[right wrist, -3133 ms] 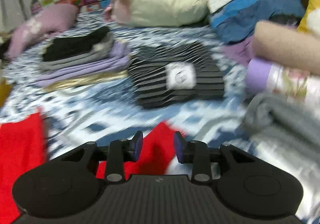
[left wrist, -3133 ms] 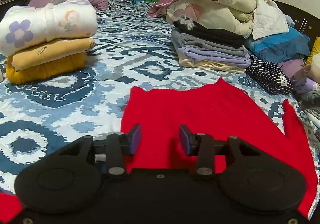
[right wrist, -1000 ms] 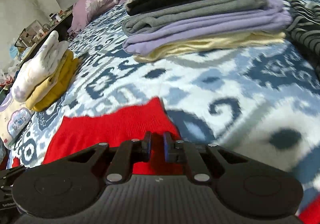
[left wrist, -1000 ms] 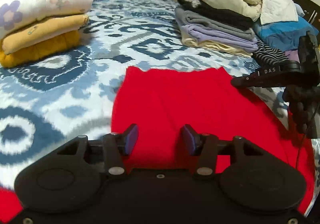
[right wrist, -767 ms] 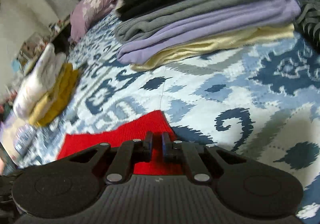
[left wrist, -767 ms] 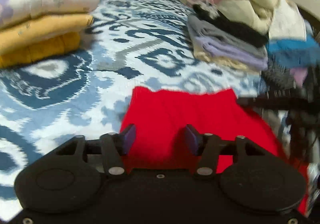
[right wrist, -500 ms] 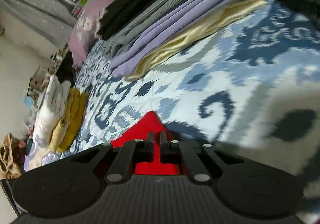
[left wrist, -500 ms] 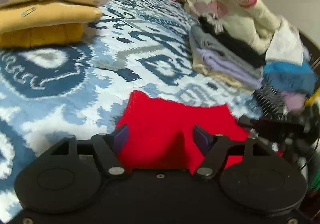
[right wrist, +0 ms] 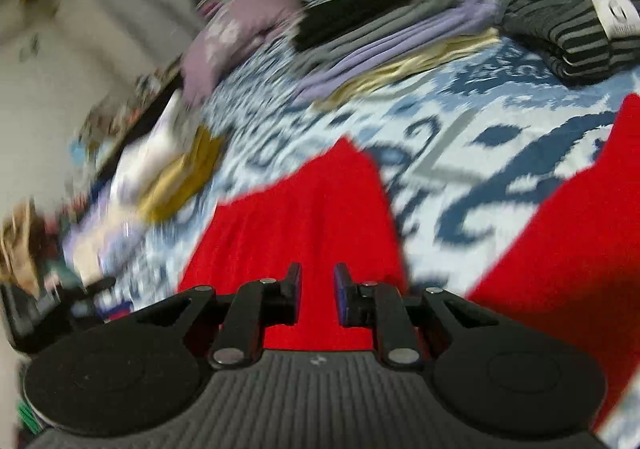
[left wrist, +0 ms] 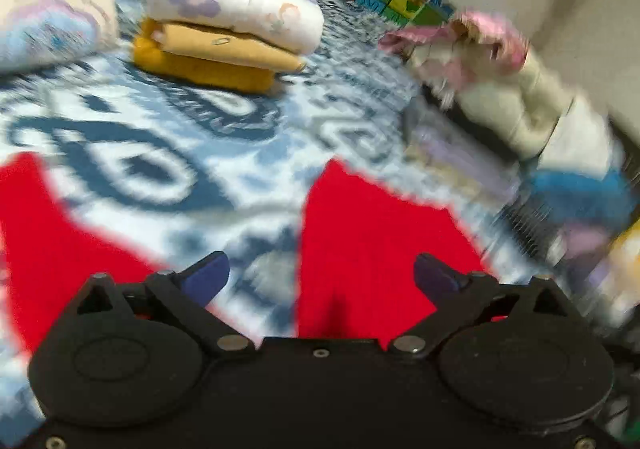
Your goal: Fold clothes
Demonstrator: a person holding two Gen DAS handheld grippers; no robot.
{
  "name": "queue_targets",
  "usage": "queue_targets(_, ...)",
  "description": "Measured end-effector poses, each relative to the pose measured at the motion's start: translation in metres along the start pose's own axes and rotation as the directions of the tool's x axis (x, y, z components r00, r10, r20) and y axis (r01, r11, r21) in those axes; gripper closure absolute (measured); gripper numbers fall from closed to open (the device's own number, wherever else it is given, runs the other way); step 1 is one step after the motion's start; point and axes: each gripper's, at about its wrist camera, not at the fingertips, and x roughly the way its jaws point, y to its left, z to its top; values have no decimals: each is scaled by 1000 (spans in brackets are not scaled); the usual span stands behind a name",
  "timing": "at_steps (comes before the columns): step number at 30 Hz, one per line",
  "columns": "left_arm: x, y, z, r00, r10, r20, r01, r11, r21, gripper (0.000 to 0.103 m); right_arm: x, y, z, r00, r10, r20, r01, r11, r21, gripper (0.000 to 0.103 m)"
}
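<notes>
A red garment lies flat on the blue-and-white patterned bedspread, and another red part shows at the left of the blurred left wrist view. My left gripper hovers over the garment's left edge, jaws wide and closing, with nothing pressed between them. In the right wrist view the red garment spreads ahead, with a second red part at the right. My right gripper is above the cloth. Its jaws are opening, with a narrow gap through which red cloth shows.
A folded stack of white floral and yellow clothes sits at the back left. A stack of black, grey and lilac clothes and a striped folded garment lie beyond the red cloth. A heap of bedding fills the right.
My left gripper's jaws have spread much wider and its view has swung left. My right gripper's jaws, shut on the red cloth's corner before, have parted and pulled back over the cloth.
</notes>
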Motion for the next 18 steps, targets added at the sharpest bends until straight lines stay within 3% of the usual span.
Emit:
queue_targets(2,-14,-12,-18,1000,21,1,-21,997,74,35,-4,17,-22,1000,-12,-17,11,997,-75,82)
queue_targets(5,-28,-24,-41,1000,-2,-18,4,994,111,48,-7,36,-55,999,-17,-30,12,989,-149,82)
queue_targets(7,-32,-36,-56,999,20,-42,-13,986,164,55,-9,44,-75,999,-18,-33,13,985,-171,82)
queue_targets(13,-23,-51,-112,983,164,-88,-125,932,340,61,-16,43,-118,998,-64,-14,61,986,-156,83)
queue_targets(15,-27,-54,-123,982,180,-56,-146,912,383,61,-19,37,-129,997,-77,-13,74,987,-146,86)
queue_targets(18,-38,-56,-124,986,159,-39,-134,921,366,62,-32,31,-138,997,-72,7,73,989,-127,87)
